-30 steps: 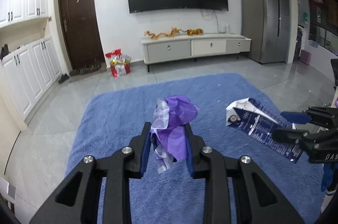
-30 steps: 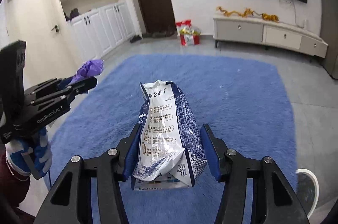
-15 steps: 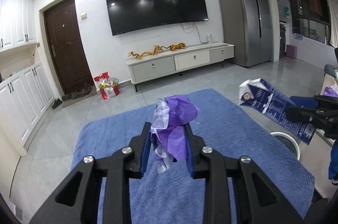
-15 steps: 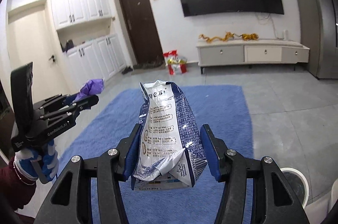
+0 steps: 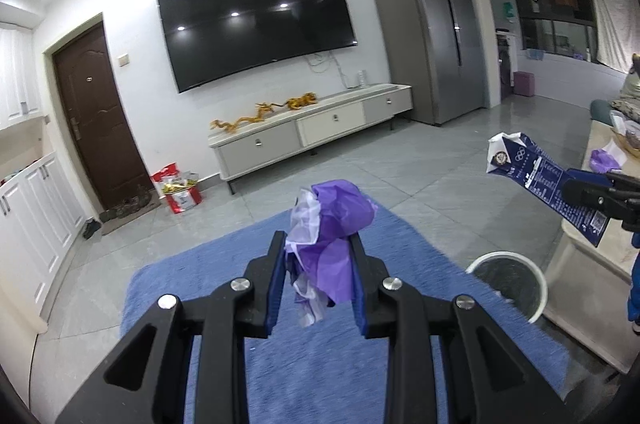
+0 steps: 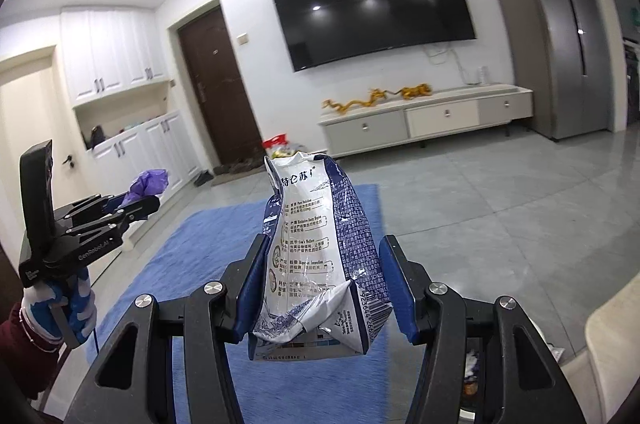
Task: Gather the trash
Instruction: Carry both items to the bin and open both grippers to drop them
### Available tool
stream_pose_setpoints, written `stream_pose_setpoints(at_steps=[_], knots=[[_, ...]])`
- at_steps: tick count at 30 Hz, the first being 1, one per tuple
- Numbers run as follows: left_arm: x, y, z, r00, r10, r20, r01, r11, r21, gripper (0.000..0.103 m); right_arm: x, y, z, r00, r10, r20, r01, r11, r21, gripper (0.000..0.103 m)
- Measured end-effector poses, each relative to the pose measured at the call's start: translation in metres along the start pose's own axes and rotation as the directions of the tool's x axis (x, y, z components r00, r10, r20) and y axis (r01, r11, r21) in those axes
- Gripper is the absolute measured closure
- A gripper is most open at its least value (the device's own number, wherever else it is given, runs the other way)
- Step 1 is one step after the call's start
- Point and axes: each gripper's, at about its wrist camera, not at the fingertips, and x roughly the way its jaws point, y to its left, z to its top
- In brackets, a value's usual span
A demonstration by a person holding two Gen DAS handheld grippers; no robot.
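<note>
You have a wall-mounted television (image 5: 256, 23) above a low white cabinet (image 5: 312, 131) bearing gold dragon ornaments (image 5: 262, 111). A grey refrigerator (image 5: 432, 31) stands right; a brown door (image 5: 94, 115) left; blue rug (image 5: 320, 364) on tiles.

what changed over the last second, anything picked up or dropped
Nothing picked up or dropped. Both grippers swung up and to the right, away from the blue rug toward the white bin, which has come into view. The left gripper still clamps the purple wrapper; the right gripper still holds the milk carton.
</note>
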Motion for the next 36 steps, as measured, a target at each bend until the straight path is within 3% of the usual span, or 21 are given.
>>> stream_pose_setpoints(at_steps=[5, 10, 15, 21, 26, 34, 36], knots=[[0.015, -0.037, 0.022, 0.995, -0.092, -0.024, 0.092, 0.996, 0.021, 0.076, -0.018, -0.032, -0.007, 0.997, -0.067, 0.024, 0.065, 0.997, 0.044, 0.048], [0.04, -0.091, 0.04, 0.978, -0.195, -0.076, 0.2, 0.978, 0.062, 0.076, -0.026, -0.073, -0.018, 0.989, -0.147, 0.015, 0.145, 0.985, 0.099, 0.048], [0.08, -0.15, 0.045, 0.945, -0.282, -0.168, 0.299, 0.95, 0.089, 0.076, -0.021, -0.119, -0.041, 0.975, -0.22, -0.034, 0.223, 0.961, 0.164, 0.048], [0.136, -0.21, 0.035, 0.883, -0.367, -0.292, 0.4, 0.914, 0.062, 0.076, 0.002, -0.168, -0.073, 0.955, -0.272, -0.118, 0.293, 0.926, 0.237, 0.048], [0.18, -0.245, 0.023, 0.838, -0.399, -0.372, 0.442, 0.896, 0.034, 0.075, 0.025, -0.205, -0.104, 0.939, -0.288, -0.187, 0.332, 0.901, 0.28, 0.048], [0.227, -0.276, 0.006, 0.802, -0.414, -0.43, 0.464, 0.886, 0.013, 0.074, 0.075, -0.241, -0.134, 0.909, -0.307, -0.281, 0.387, 0.872, 0.3, 0.048], [0.237, -0.281, 0.002, 0.784, -0.435, -0.442, 0.481, 0.877, -0.011, 0.073, 0.084, -0.248, -0.141, 0.903, -0.308, -0.3, 0.397, 0.867, 0.303, 0.047]])
